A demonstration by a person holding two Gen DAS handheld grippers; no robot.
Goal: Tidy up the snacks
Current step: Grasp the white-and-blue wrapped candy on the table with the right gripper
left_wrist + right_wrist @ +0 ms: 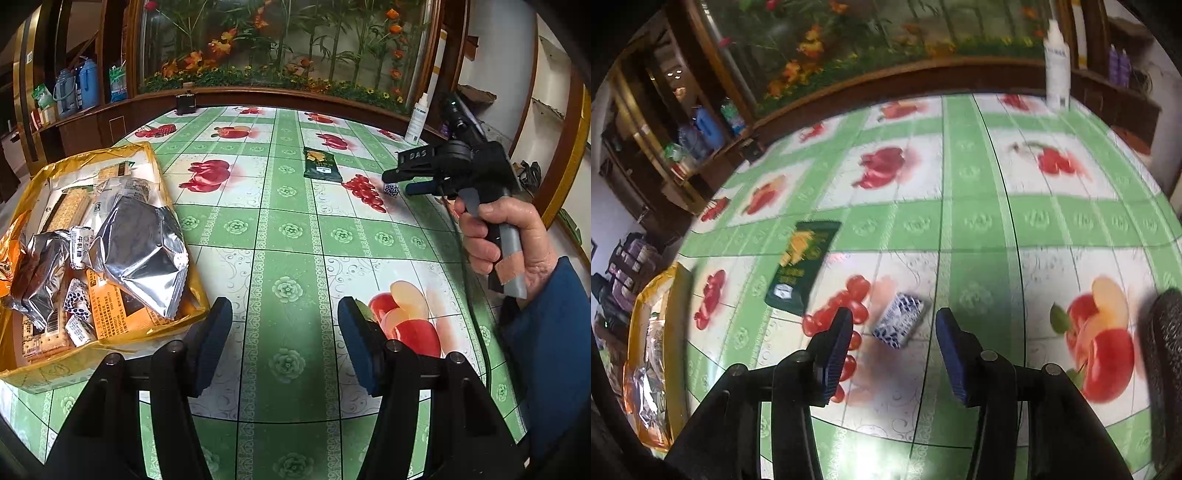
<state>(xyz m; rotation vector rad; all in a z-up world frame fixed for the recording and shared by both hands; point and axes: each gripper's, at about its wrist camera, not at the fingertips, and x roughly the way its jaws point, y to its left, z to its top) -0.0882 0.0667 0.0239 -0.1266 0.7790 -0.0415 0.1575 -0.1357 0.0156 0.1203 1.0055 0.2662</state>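
Observation:
A small blue-and-white wrapped candy [899,325] lies on the green fruit-print tablecloth [979,221], between the fingers of my right gripper [894,339], which stands open with its pads clear of the candy. The left wrist view shows that gripper [393,181] just above the candy [391,189]. A dark green snack packet [320,165] lies flat a little to the left of it, also in the right wrist view [803,269]. The yellow box [92,157] at the left holds silver packets, crackers and several small candies. My left gripper [284,332] hovers open and empty beside the box.
A white spray bottle [417,118] stands at the table's far right edge, and a small dark container [185,103] at the far edge. A wooden ledge and a flower display run behind. A hand in a blue sleeve [517,236] holds the right gripper.

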